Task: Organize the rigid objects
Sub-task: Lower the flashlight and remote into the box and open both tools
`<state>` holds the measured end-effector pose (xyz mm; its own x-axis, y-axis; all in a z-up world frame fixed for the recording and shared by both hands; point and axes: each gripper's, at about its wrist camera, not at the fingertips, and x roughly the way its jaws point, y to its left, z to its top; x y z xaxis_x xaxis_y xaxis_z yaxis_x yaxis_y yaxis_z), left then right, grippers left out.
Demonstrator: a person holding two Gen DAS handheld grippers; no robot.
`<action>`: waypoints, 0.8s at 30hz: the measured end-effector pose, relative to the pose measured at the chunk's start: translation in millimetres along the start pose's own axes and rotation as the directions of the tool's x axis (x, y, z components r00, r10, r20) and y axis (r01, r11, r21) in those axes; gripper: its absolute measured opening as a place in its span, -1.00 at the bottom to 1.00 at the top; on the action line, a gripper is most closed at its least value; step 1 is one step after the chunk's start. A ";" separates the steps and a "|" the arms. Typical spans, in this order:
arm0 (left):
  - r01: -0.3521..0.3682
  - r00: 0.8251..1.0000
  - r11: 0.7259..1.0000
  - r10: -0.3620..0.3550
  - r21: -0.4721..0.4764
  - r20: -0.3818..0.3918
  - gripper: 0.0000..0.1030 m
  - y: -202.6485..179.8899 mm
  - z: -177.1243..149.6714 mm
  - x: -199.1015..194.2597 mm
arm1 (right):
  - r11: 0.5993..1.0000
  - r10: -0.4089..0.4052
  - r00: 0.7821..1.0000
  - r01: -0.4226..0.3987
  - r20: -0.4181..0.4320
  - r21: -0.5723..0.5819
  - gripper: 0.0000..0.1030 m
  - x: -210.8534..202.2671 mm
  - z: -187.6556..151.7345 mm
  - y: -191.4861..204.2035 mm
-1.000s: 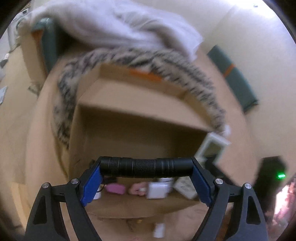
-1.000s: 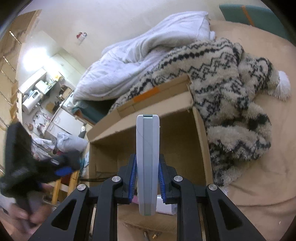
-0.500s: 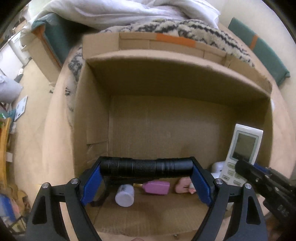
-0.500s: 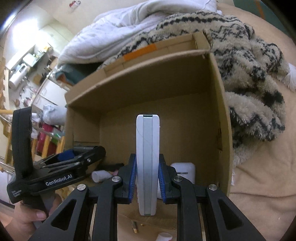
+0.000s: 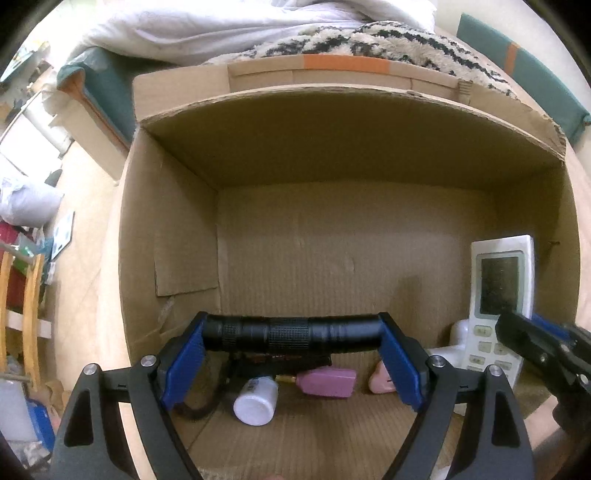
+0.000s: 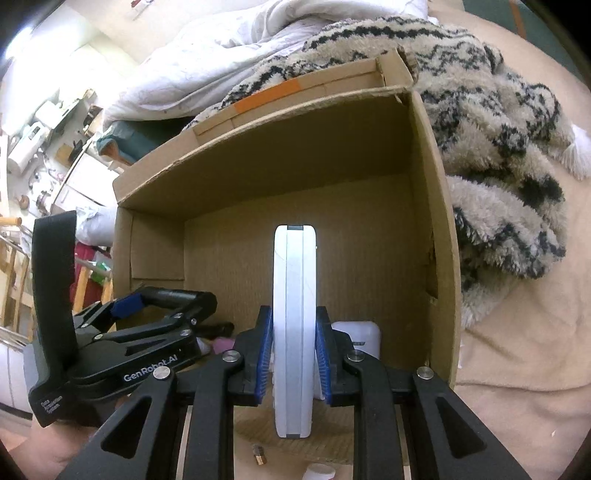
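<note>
An open cardboard box [image 5: 177, 229] [image 6: 439, 236] lies on the beige bedding. My left gripper [image 5: 291, 350] is shut on a black flashlight [image 5: 291, 331], held crosswise inside the box near its left wall; it also shows in the right wrist view [image 6: 162, 299]. My right gripper [image 6: 294, 350] is shut on a white remote control [image 6: 294, 325], held edge-on and upright inside the box at its right side; its screen face shows in the left wrist view [image 5: 500, 291]. On the box floor lie a white bottle [image 5: 256, 400], a pink case [image 5: 327, 382] and a white block [image 6: 356, 338].
A black-and-cream fuzzy blanket [image 6: 498, 155] lies against the box's right and far sides. A white duvet [image 5: 229, 26] is piled behind it. A small brass piece [image 6: 260, 457] and a white cap [image 6: 319, 472] lie before the box. Room clutter fills the far left [image 6: 44, 122].
Both grippers have moved forward and lower into the box with their objects still held. The box interior now fills both views.
</note>
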<state>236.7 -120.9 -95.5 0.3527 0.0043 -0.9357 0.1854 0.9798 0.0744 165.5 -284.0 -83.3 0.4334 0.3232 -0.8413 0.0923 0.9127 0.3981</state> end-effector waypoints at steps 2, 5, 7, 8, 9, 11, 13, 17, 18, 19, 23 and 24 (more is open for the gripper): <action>0.029 0.999 0.999 -0.028 -0.017 0.015 0.71 2.4 1.3 -3.7 | 1.000 -0.015 1.000 0.015 0.013 -0.008 -0.53 -3.0 1.2 0.6; 0.030 0.999 0.999 -0.028 -0.036 0.042 0.96 5.8 3.9 -11.3 | 1.000 -0.008 0.999 0.009 0.045 -0.006 -0.40 -11.9 3.8 -0.7; 0.027 0.998 0.999 -0.025 -0.044 0.057 0.99 7.1 4.6 -17.4 | 1.000 0.020 0.997 -0.021 0.077 0.012 0.12 -19.8 5.8 -3.6; 0.020 0.998 0.999 -0.017 -0.044 0.067 0.99 7.4 4.5 -21.2 | 0.999 0.039 0.994 -0.042 0.099 0.024 0.50 -24.5 6.7 -5.7; 0.019 0.997 0.999 -0.016 -0.043 0.076 0.99 6.2 4.7 -24.8 | 0.997 0.059 0.991 -0.064 0.117 0.036 0.53 -29.1 7.8 -7.6; 0.014 0.996 0.999 -0.011 -0.034 0.089 0.99 6.0 3.8 -31.2 | 0.996 0.077 0.990 -0.083 0.122 0.046 0.54 -32.4 9.4 -8.9; -0.007 0.995 1.000 0.009 -0.026 0.100 0.99 1.3 6.3 -36.3 | 0.993 0.094 0.989 -0.102 0.118 0.059 0.55 -32.9 10.2 -10.9; -0.018 0.995 0.999 0.023 -0.046 0.097 0.99 2.4 6.6 -39.9 | 0.992 0.101 0.987 -0.110 0.121 0.063 0.64 -35.6 9.2 -10.8; -0.019 0.995 0.999 0.023 -0.048 0.095 0.99 3.9 5.5 -40.7 | 0.992 0.103 0.987 -0.111 0.122 0.062 0.64 -36.1 9.1 -10.6; -0.021 0.996 0.999 0.026 -0.050 0.089 0.99 4.7 4.6 -41.0 | 0.992 0.105 0.987 -0.113 0.122 0.061 0.64 -36.8 9.2 -10.5; -0.034 0.995 0.998 0.038 -0.047 0.087 0.99 7.0 -0.9 -44.9 | 0.992 0.105 0.987 -0.113 0.124 0.061 0.64 -35.4 8.5 -10.0; -0.037 0.995 0.998 0.041 -0.047 0.088 0.99 7.8 -1.9 -46.1 | 0.992 0.104 0.986 -0.113 0.127 0.062 0.64 -36.4 8.3 -10.2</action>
<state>220.1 -113.0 -52.5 0.4394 0.0265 -0.8979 0.1295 0.9873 0.0925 156.2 -307.1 -53.7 0.5507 0.3824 -0.7420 0.0981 0.8531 0.5124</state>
